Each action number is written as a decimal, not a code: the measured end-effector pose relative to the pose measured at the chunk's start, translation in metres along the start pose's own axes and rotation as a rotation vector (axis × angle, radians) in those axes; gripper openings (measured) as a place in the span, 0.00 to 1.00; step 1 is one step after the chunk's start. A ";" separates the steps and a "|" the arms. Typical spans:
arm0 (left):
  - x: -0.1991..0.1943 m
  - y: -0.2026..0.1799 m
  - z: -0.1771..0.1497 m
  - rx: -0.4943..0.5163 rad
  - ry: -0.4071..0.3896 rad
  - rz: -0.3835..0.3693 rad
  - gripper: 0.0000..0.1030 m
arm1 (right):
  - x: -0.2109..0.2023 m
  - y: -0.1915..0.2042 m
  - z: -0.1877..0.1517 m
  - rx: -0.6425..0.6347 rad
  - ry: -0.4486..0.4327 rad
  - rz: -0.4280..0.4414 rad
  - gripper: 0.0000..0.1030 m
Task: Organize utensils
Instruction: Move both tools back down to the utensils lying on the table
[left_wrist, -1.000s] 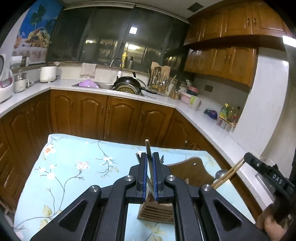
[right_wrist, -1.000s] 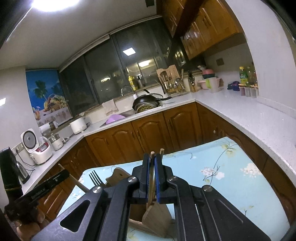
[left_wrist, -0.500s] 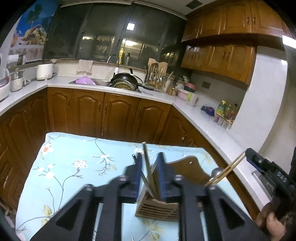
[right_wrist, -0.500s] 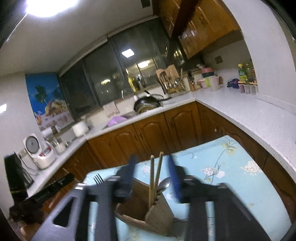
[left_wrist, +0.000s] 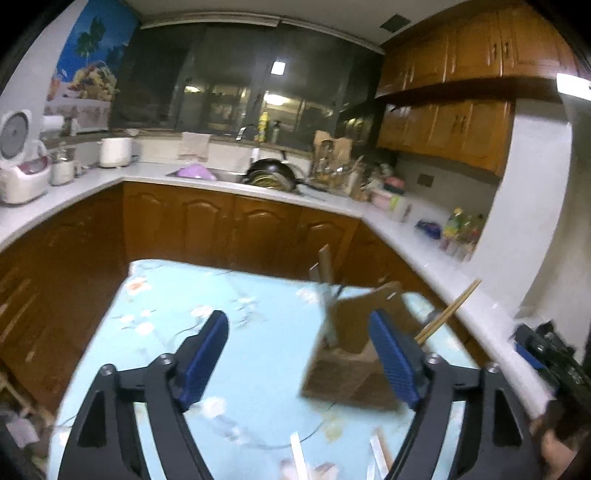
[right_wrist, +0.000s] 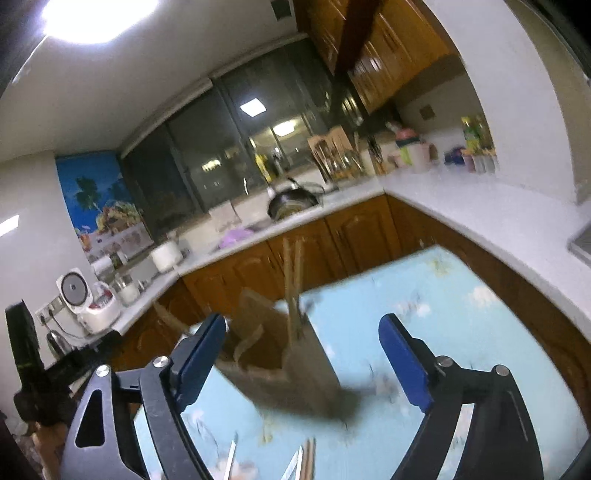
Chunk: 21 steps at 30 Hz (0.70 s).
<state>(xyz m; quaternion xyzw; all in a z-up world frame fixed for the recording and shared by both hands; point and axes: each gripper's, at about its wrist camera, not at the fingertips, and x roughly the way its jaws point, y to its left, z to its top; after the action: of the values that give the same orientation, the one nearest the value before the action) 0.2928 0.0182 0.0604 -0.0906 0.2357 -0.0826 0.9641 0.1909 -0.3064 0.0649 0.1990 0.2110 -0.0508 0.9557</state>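
Both your left gripper (left_wrist: 298, 358) and right gripper (right_wrist: 303, 363) stand spread and empty, chopsticks (right_wrist: 291, 280) standing upright in the wooden holder (left_wrist: 351, 354).

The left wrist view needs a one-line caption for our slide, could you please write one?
Left gripper with jaws open above the floral tablecloth, beside a wooden utensil holder holding chopsticks.

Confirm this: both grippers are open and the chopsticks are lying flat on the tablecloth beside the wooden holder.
One detail is wrong. Both grippers, left and right, are open, but the chopsticks are not lying flat: they stand in the wooden holder, as the right wrist view shows.
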 end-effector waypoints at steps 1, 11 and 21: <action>-0.004 0.003 -0.008 0.003 0.012 0.020 0.80 | -0.003 -0.003 -0.011 0.003 0.025 -0.007 0.84; -0.029 0.019 -0.068 -0.054 0.180 0.050 0.80 | -0.017 -0.012 -0.084 -0.005 0.198 -0.064 0.91; -0.040 0.038 -0.094 -0.124 0.271 0.071 0.80 | -0.023 -0.006 -0.123 -0.015 0.238 -0.060 0.92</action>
<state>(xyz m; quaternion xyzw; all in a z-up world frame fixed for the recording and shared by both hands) 0.2182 0.0500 -0.0127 -0.1294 0.3713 -0.0451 0.9183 0.1219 -0.2621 -0.0297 0.1901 0.3290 -0.0540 0.9234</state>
